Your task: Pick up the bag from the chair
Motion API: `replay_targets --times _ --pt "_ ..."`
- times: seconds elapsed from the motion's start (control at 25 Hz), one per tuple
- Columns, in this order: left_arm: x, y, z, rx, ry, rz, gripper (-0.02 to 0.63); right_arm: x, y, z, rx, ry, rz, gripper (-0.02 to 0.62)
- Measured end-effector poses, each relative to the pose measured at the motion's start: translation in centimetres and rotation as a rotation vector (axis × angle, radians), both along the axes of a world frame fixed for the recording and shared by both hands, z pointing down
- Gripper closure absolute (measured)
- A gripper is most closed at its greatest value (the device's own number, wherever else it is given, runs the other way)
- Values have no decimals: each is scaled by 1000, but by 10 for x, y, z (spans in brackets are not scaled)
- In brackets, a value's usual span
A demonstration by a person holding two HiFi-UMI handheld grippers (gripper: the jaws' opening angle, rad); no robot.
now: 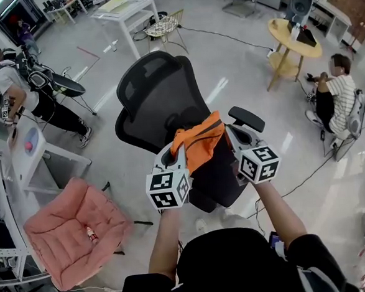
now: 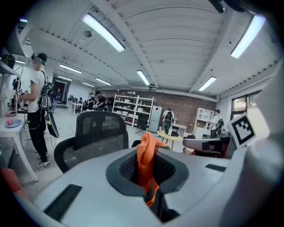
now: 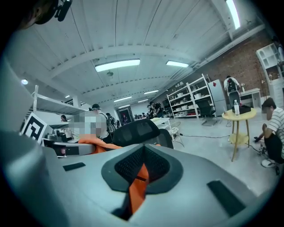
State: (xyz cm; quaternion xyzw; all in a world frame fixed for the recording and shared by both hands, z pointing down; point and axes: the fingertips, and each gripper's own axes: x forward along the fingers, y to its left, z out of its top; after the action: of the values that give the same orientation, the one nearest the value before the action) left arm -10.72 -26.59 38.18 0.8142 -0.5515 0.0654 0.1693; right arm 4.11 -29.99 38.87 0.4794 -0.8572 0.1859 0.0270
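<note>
Left gripper clamped on orange bag fabric (black chair behind).

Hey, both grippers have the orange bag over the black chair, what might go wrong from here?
1. The left gripper and right gripper each pinch only a narrow fold of the orange bag, so the fabric may slip out.
2. The bag hangs close to the armrest of the chair and could snag on it when pulled clear.
</note>
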Motion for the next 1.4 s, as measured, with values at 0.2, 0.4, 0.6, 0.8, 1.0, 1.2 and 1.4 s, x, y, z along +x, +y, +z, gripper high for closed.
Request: replay_targets --times 0.2,0.4,0.6,0.8,1.0,1.2,1.4 --pt "-6 14 -37 72 4 6 588 -7 13 -34 61 -7 -9 594" --pt "-13 36 -69 132 2 23 588 -12 34 -64 113 -14 -5 594" --pt "-25 57 -88 174 15 41 588 -23 55 -79 147 -14 1 594" --pt "-40 73 -95 192 10 66 586 -40 75 -87 172 -11 14 594" --pt "-52 93 -97 203 9 90 586 -56 96 -88 180 -9 26 594" --pt "-66 109 -99 217 24 103 586 -72 114 -86 184 -4 29 594" --pt "-69 120 -99 222 29 115 586 -77 130 -89 193 8 37 594"
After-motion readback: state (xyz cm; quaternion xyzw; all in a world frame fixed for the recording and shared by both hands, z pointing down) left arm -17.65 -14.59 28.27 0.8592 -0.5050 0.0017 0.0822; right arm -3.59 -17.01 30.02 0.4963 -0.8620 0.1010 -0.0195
